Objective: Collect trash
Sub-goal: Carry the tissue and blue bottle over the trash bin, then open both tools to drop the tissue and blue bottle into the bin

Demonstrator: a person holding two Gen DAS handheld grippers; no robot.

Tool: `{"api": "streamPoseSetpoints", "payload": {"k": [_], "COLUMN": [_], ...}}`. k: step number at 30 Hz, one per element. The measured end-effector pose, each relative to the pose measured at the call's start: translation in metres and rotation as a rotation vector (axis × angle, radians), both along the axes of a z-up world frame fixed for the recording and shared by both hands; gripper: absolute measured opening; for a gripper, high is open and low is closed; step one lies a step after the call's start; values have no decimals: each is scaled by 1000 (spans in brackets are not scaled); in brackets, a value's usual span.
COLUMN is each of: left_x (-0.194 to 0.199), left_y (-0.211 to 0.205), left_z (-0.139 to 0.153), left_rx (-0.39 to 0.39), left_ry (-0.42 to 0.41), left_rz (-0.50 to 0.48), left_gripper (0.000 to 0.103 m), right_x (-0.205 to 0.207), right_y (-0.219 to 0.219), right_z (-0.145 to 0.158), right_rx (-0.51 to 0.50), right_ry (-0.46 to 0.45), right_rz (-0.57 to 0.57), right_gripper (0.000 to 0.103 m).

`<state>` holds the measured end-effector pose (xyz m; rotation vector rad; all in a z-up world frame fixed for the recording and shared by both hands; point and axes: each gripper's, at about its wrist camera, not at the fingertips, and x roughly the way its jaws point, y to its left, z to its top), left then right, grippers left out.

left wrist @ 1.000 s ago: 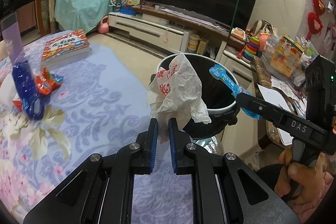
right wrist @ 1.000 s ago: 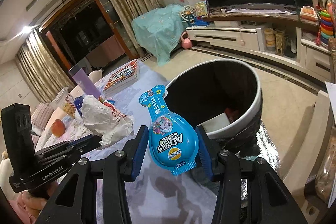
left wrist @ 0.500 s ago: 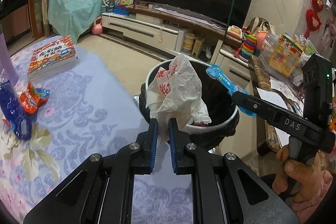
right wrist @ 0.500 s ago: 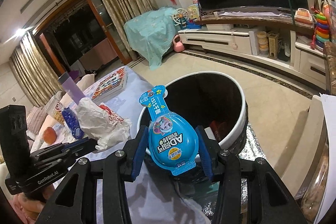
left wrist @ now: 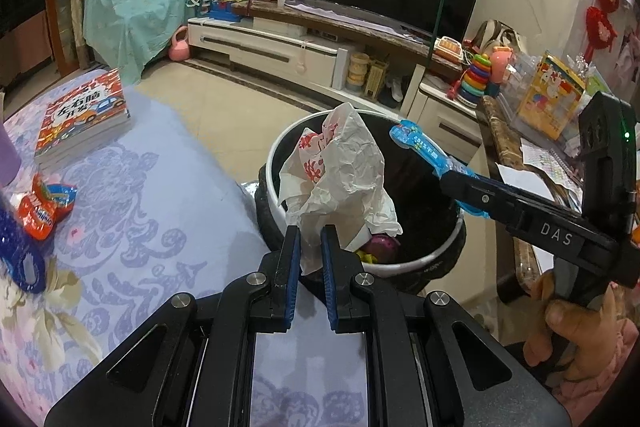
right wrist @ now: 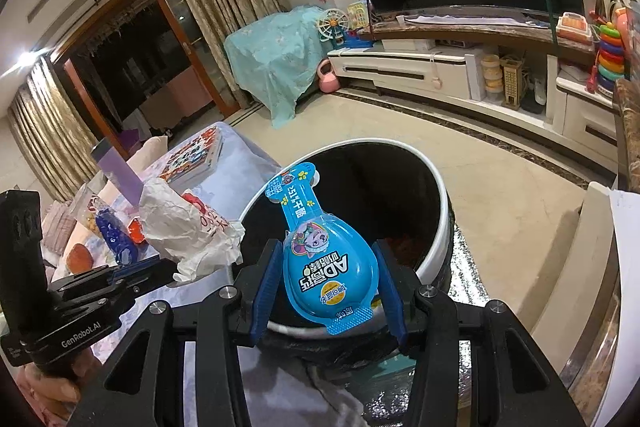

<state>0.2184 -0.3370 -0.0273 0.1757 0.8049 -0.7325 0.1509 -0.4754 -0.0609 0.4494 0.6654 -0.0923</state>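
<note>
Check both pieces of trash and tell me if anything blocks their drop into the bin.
Nothing visible does. The left gripper holds the crumpled paper wrapper over the open trash bin, and the right gripper holds the blue snack packet above the same opening. No lid covers the bin; only some trash lies at its bottom.

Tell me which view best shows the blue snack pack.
Right wrist: the blue snack pack faces the lens, label readable, clamped in the right gripper. Left wrist shows it only edge-on over the trash bin.
</note>
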Motion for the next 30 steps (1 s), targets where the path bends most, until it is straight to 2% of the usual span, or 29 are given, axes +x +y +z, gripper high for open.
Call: {"api": "streamPoseSetpoints", "payload": {"k": [16,30], "left_x": [15,19], "left_y": [-29,-36], "left_z": [-4,-9], "left_rx": [33,46], "left_ry": [6,8], "left_rz": [-26,-23], "left_gripper": [10,11], "right_x": [13,19], "right_y": [-19,-23], "right_z": [-1,0], "right_rx": [-1,-9], "right_ry": [22,27], "right_rz": [-13,-16], "right_gripper": [47,47]}}
